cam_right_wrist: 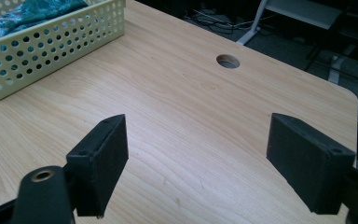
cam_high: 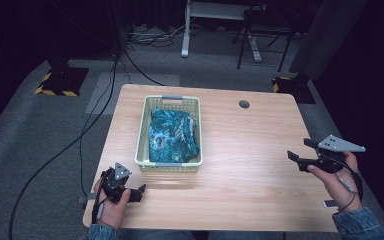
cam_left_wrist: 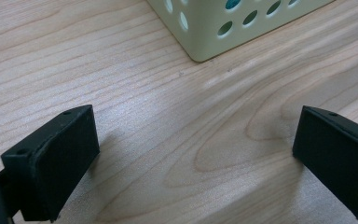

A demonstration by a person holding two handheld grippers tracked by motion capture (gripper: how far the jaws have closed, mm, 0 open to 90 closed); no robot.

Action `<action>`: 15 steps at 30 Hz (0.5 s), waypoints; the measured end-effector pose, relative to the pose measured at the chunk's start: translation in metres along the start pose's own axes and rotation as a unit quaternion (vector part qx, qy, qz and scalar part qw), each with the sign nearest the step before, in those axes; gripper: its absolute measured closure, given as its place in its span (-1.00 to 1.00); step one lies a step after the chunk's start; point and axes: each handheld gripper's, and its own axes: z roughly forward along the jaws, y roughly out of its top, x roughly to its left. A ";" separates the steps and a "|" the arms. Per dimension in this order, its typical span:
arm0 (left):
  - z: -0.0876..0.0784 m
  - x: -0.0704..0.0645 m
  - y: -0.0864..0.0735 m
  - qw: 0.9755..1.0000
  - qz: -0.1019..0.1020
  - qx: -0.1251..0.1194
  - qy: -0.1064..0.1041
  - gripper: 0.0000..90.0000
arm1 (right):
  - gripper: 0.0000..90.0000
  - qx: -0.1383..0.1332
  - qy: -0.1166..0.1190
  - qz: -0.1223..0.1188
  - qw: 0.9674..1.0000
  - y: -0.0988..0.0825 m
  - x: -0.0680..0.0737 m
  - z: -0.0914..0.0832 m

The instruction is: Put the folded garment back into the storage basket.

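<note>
Right gripper (cam_high: 294, 159) hovers near the desk's right edge, jaws spread wide with nothing but bare wood between them. Left gripper (cam_high: 141, 192) sits low by the desk's near left corner, jaws just as wide and just as empty, aimed at the basket's (cam_left_wrist: 200, 44) near corner. And there's the prize: a pale yellow perforated basket (cam_high: 142, 131) standing left of the desk's (cam_high: 250, 145) middle, toward the far edge, with a teal patterned cloth (cam_high: 172, 135) bundled inside, filling most of it and rising close to the rim. That cloth looks soft, light and floppy, so it should sag and trail once lifted. Best bet, I'd say, is pinching a raised fold near the top of the heap. The basket itself looks light enough to slide if the fabric snags.
</note>
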 end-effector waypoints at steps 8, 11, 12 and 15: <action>0.000 0.000 0.000 1.000 0.000 0.000 0.000 -1.00 | -0.55 0.006 -0.006 0.007 1.000 -0.011 -0.004 -0.002; 0.000 0.000 0.000 1.000 0.000 0.000 0.000 -1.00 | -0.55 0.013 -0.010 0.010 1.000 -0.018 -0.007 -0.003; 0.000 0.000 0.000 1.000 0.000 0.000 0.000 -1.00 | -0.55 0.019 -0.012 0.012 1.000 -0.024 -0.008 -0.002; 0.000 0.000 0.000 1.000 0.000 0.000 0.000 -1.00 | -0.56 0.022 -0.014 0.019 0.999 -0.033 -0.010 -0.002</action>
